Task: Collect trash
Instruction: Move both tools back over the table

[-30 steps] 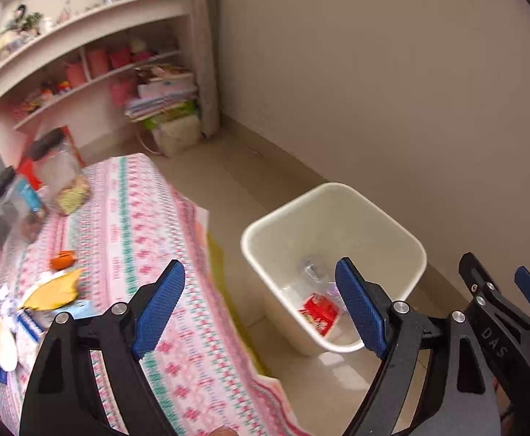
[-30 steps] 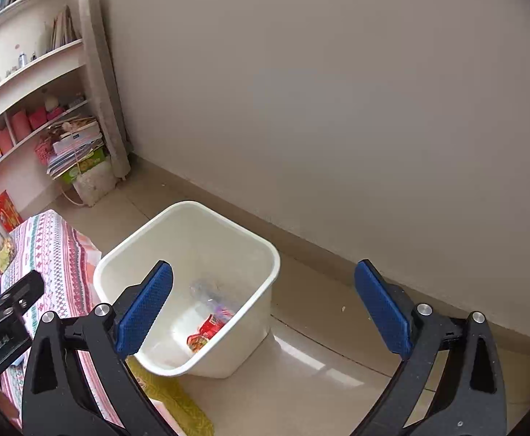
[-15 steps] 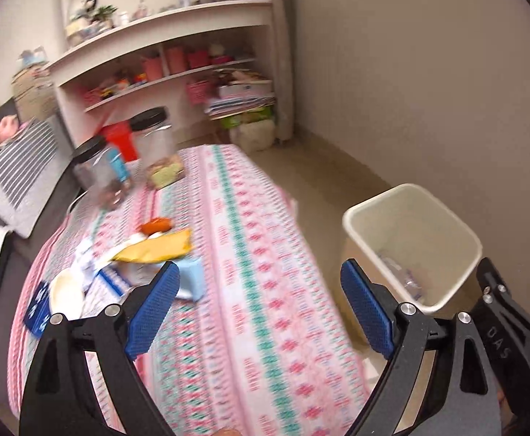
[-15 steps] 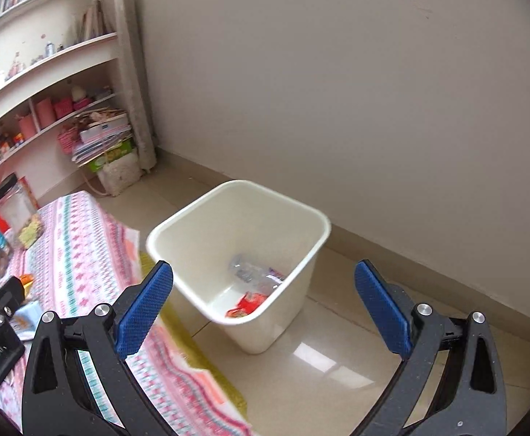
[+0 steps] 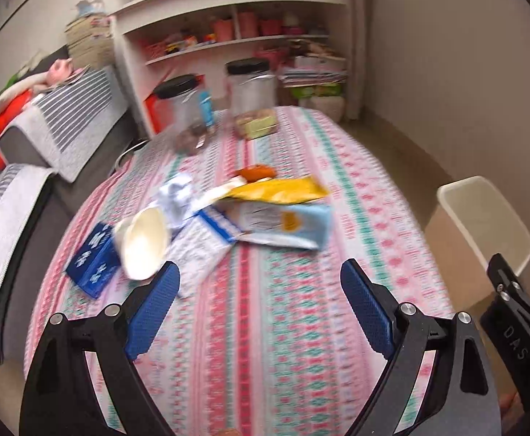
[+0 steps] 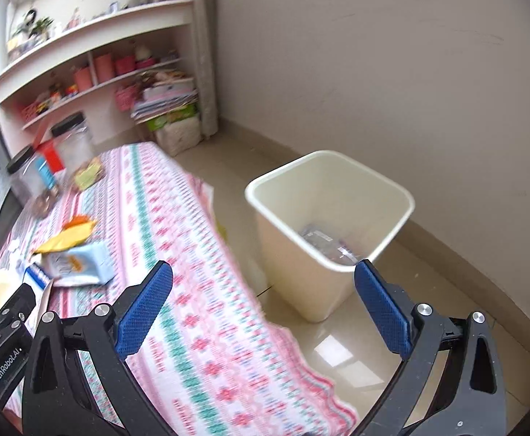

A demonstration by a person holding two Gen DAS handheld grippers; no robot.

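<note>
With the left gripper [image 5: 259, 287] and right gripper [image 6: 263, 287] both spread empty, the light, crinkly wrappers [image 5: 283, 221] lying mid-table left of the bin [image 6: 332, 218] look best pinched by a flat edge.

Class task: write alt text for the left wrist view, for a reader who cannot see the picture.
An open, empty hand-held gripper points over a table with a pink patterned cloth strewn with litter: a yellow wrapper, a light blue packet, a white cup on its side and a dark blue packet. A cream bin stands on the floor to the right.
</note>
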